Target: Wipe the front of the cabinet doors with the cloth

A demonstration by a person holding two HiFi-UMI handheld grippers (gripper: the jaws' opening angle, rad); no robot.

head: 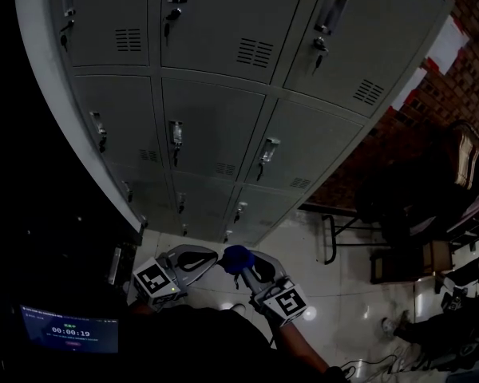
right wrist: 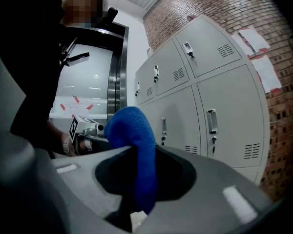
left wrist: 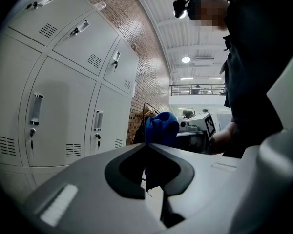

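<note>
A blue cloth (head: 238, 258) is bunched between the tips of my two grippers, low in the head view. My right gripper (head: 253, 266) is shut on the blue cloth (right wrist: 136, 145), which rises from its jaws and folds over them. My left gripper (head: 216, 256) meets the cloth from the other side. Its jaws are closed at the tip, with the blue cloth (left wrist: 161, 126) standing above them and a dark tail hanging in the gap. The grey cabinet doors (head: 215, 126) stand ahead, apart from both grippers and the cloth.
A dark unit with a lit timer screen (head: 70, 332) stands at the lower left. Chairs and dark furniture (head: 407, 214) sit to the right by a brick wall (head: 463, 78). A pale tiled floor (head: 343, 294) lies below the lockers. Door handles (head: 176, 132) and locks stick out of the doors.
</note>
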